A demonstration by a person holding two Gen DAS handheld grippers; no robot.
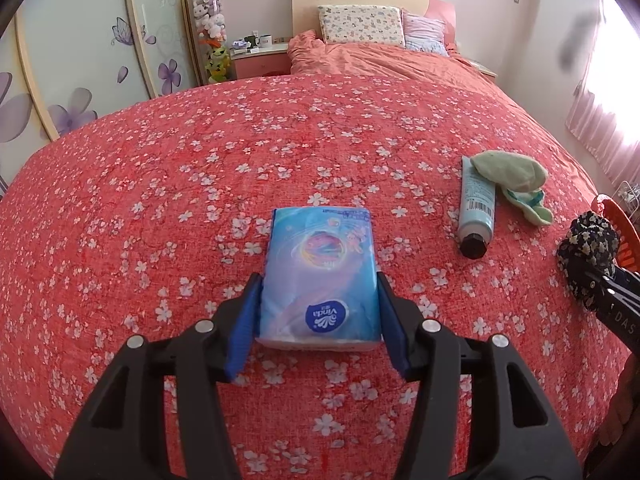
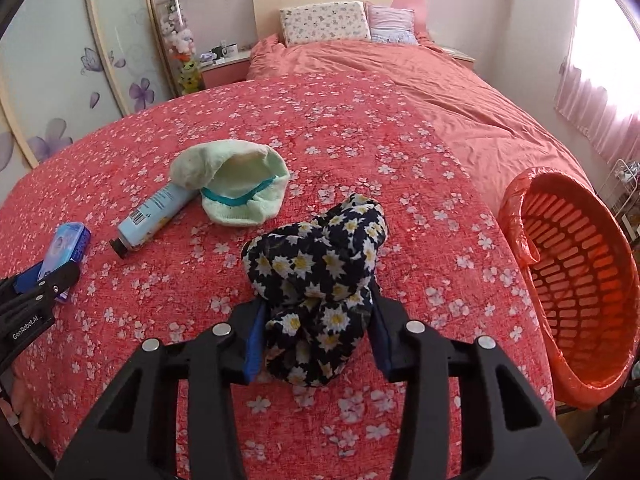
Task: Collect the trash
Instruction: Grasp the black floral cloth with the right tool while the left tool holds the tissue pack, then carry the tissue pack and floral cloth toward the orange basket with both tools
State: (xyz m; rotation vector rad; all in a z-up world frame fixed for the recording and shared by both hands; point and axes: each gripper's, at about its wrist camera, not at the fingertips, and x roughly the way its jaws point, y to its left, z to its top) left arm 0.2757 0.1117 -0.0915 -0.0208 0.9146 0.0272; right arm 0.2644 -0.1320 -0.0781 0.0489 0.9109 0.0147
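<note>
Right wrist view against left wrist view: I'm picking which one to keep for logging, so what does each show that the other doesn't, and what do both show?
Only the right wrist view shows the open inside of the orange lined basket and the green hat's opening. Only the left wrist view shows the tissue pack's printed front between the left hand-held gripper pads. Both show the tissue pack, tube, light green knit hat, daisy-print cloth and floral bedspread.
</note>
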